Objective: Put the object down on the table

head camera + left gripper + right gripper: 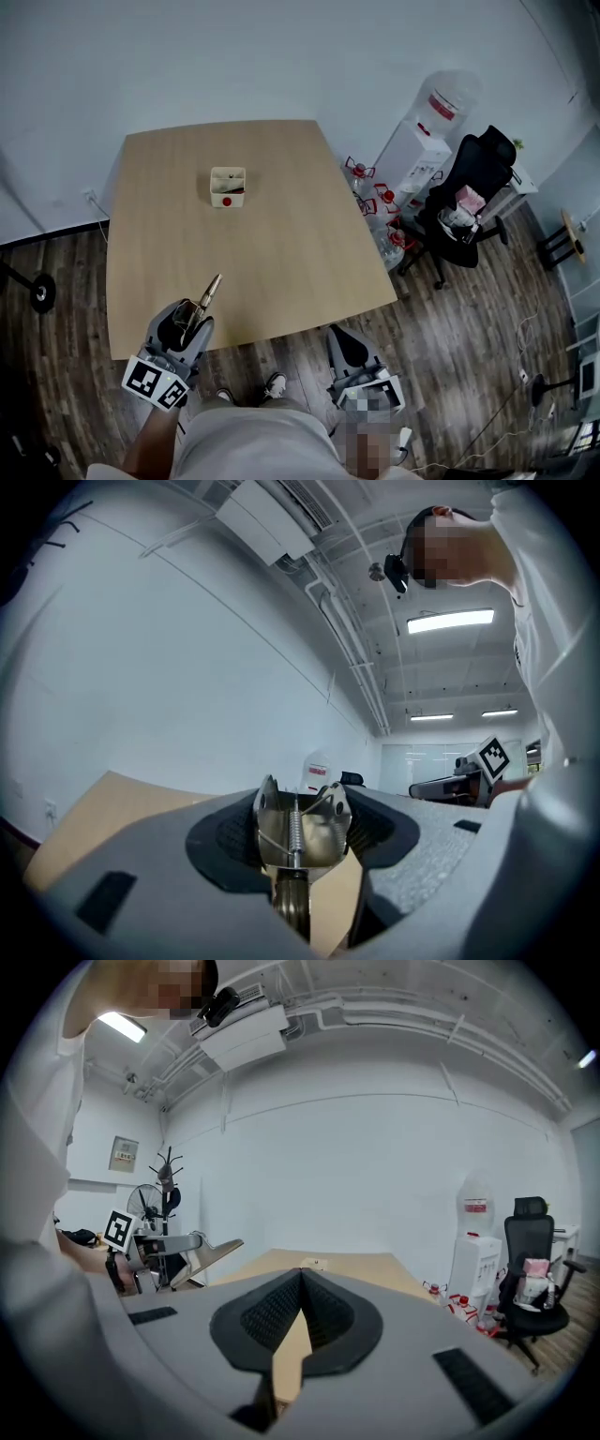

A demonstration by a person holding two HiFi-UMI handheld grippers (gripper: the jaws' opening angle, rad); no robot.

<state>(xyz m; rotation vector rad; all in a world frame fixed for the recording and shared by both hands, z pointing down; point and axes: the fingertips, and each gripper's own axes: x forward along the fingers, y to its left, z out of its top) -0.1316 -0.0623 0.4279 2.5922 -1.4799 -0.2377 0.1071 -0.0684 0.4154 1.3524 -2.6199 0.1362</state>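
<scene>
My left gripper (192, 317) hovers over the near left corner of the wooden table (281, 234). It is shut on a metal spring tool (208, 292) whose tip sticks out up and to the right. In the left gripper view the shiny tool (298, 832), with a coil spring down its middle, sits wedged between the dark pads (225, 841). My right gripper (349, 349) hangs off the table's near edge, over the floor. Its jaws (300, 1279) meet at the tips with nothing between them.
A small white box (228, 186) with a red item inside stands on the far middle of the table. To the right are a water dispenser (412, 155), several water bottles (375, 202) on the floor and a black office chair (469, 202).
</scene>
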